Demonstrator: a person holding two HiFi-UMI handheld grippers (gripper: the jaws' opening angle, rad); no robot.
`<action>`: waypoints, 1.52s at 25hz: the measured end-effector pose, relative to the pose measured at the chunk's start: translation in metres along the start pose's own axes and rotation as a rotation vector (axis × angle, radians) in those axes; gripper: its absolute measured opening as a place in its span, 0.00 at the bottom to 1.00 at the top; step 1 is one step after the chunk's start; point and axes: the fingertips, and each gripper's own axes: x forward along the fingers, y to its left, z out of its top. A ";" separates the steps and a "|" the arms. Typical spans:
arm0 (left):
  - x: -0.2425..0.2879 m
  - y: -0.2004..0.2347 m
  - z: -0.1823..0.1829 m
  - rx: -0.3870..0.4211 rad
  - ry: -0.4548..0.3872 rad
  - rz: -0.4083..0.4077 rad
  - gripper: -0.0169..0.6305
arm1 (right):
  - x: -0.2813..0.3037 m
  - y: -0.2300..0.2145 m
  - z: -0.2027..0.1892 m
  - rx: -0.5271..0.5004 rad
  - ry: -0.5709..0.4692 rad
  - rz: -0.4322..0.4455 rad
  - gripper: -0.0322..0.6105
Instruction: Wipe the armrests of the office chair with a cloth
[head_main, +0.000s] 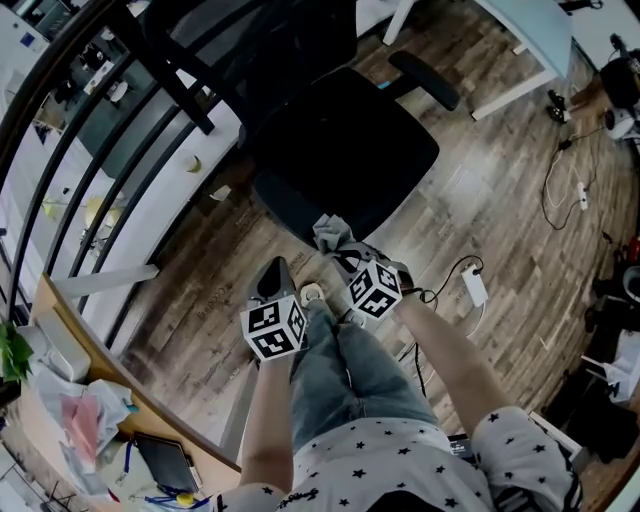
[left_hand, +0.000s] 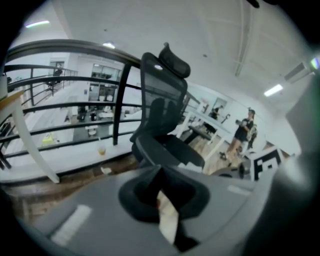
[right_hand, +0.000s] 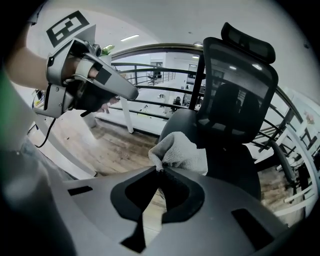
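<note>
Pinched grey cloth in right hand-held gripper, office chair beyond

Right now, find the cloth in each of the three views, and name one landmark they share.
Head view: the cloth is at centre, pinched by the right gripper, in front of the seat's front edge.
Left gripper view: not visible.
Right gripper view: the cloth is at centre, bunched at the jaw tips.
Shared landmark: the black office chair.
</note>
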 end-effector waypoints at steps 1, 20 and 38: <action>-0.001 -0.001 -0.002 0.002 0.002 -0.001 0.04 | -0.001 0.001 -0.004 0.003 0.003 -0.003 0.09; -0.009 -0.033 0.011 0.028 -0.009 -0.063 0.04 | -0.052 -0.017 -0.006 0.148 -0.071 -0.126 0.09; -0.018 -0.073 0.081 0.065 -0.038 -0.209 0.04 | -0.164 -0.072 0.068 0.362 -0.347 -0.372 0.09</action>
